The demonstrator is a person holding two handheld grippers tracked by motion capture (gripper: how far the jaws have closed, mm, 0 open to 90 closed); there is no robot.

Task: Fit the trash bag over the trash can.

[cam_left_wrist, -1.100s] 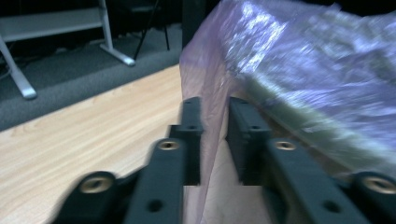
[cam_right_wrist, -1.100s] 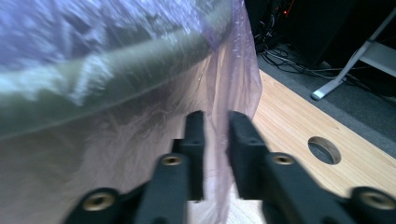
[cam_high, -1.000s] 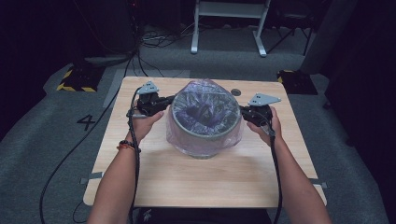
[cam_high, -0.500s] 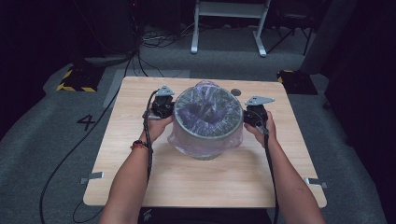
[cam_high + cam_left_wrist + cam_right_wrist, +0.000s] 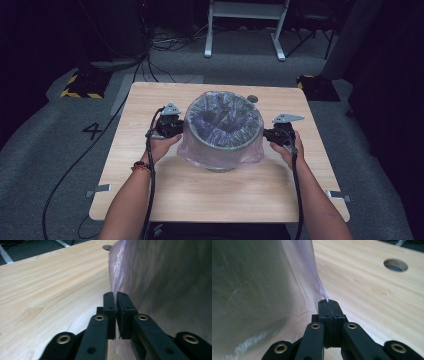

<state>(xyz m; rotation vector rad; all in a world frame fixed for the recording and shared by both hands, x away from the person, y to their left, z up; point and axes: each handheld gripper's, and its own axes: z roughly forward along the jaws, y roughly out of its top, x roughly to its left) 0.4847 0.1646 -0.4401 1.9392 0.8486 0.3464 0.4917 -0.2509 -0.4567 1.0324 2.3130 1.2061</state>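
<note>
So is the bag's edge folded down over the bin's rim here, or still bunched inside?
Folded over. The plastic bag drapes outside the bin wall past the rim, and the left gripper and right gripper each pinch its hanging film.

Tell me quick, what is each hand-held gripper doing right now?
Left hand-held gripper: has just begun opening, with the bin bag film between its jaws.
Right hand-held gripper: closed on the bin bag's edge.

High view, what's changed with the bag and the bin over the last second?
Both hands have drawn the bag's skirt down the outside of the bin, so the film hangs lower on its wall. The right gripper is pinched shut on the film; the left gripper has just been opening slightly, film between its jaws. The bin stays mid-table, the bag over its rim.
</note>
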